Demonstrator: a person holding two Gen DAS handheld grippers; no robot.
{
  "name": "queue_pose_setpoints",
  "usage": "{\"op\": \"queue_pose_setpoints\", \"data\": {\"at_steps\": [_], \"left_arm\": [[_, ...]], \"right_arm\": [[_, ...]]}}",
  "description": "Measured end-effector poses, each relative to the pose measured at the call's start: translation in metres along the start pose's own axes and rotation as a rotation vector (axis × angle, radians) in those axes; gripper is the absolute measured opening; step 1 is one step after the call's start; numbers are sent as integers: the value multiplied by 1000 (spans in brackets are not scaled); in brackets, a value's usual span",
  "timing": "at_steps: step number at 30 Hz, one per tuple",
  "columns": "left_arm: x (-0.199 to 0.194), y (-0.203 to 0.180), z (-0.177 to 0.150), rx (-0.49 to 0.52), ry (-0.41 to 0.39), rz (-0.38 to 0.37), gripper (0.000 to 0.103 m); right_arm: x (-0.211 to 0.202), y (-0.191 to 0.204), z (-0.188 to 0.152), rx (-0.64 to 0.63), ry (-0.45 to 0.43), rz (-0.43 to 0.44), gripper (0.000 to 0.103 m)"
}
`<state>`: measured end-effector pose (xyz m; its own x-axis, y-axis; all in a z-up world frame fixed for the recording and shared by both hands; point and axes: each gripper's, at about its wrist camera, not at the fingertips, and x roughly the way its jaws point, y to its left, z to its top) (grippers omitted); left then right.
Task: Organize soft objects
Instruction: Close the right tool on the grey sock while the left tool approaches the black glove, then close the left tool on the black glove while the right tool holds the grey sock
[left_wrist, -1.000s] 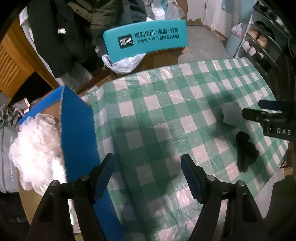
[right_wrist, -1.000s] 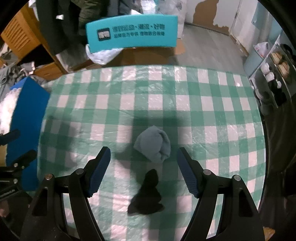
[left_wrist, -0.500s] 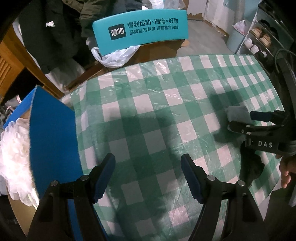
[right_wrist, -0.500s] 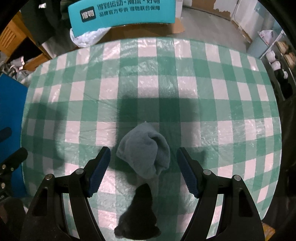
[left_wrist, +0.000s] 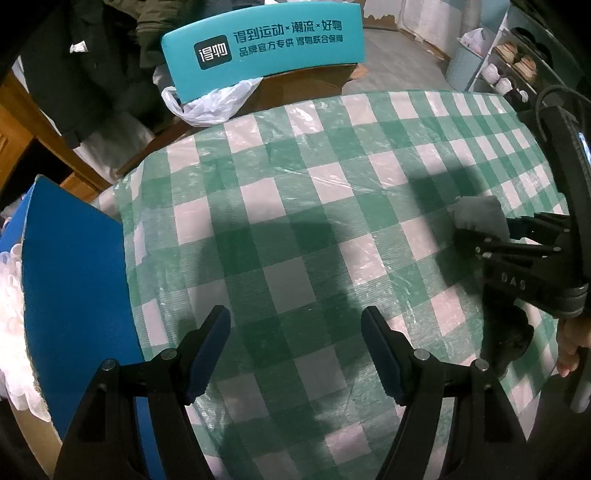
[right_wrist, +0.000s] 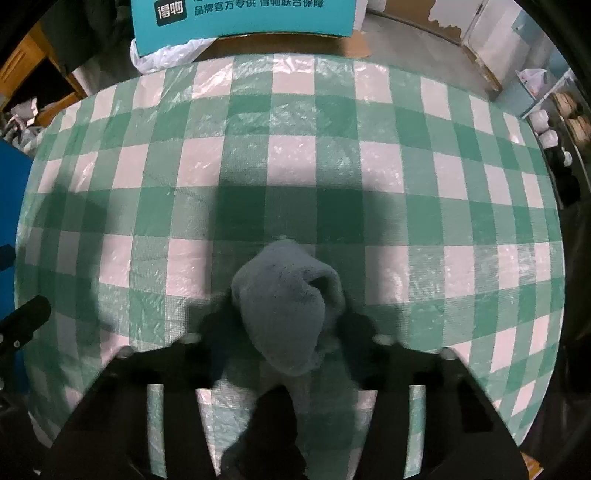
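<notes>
A rolled grey sock (right_wrist: 284, 295) lies on the green-checked tablecloth (right_wrist: 332, 166). My right gripper (right_wrist: 284, 332) points down over it, its jaws closing with both fingers pressed into the sock's sides. The left wrist view shows the same grey sock (left_wrist: 476, 214) in the right gripper (left_wrist: 484, 230). A black sock (right_wrist: 269, 435) lies just nearer, partly hidden under that gripper, and the black sock (left_wrist: 509, 343) also shows below it from the left. My left gripper (left_wrist: 295, 350) hangs open over bare cloth, holding nothing.
A blue-walled box (left_wrist: 74, 295) stands at the table's left edge with white fluffy material (left_wrist: 11, 314) inside. Beyond the far edge are a teal printed panel (left_wrist: 262, 37), a plastic bag (left_wrist: 207, 103) and dark coats. A shoe rack (left_wrist: 517, 66) stands at right.
My right gripper came down over the grey sock and its fingers closed in on it. The left gripper sank a little toward the cloth and stayed open.
</notes>
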<state>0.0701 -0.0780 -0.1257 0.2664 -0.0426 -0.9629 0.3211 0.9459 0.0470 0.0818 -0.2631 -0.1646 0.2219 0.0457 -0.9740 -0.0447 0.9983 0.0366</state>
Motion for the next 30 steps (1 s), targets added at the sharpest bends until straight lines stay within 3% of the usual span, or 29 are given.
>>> {"op": "queue_pose_setpoints", "data": {"at_steps": [3,12,30], "left_arm": [[-2,-3,1,1,-2,-10,75],[-8,-31,1,53,-8,-55,75],[-15,-116,-12,198,19,-144,76]], "right_arm": [[-6,-8,-1,15,-1,12,32],[-27,-18,-16,49,-32,21,31],[-68,-64,-82,149,-41,38,31]]}}
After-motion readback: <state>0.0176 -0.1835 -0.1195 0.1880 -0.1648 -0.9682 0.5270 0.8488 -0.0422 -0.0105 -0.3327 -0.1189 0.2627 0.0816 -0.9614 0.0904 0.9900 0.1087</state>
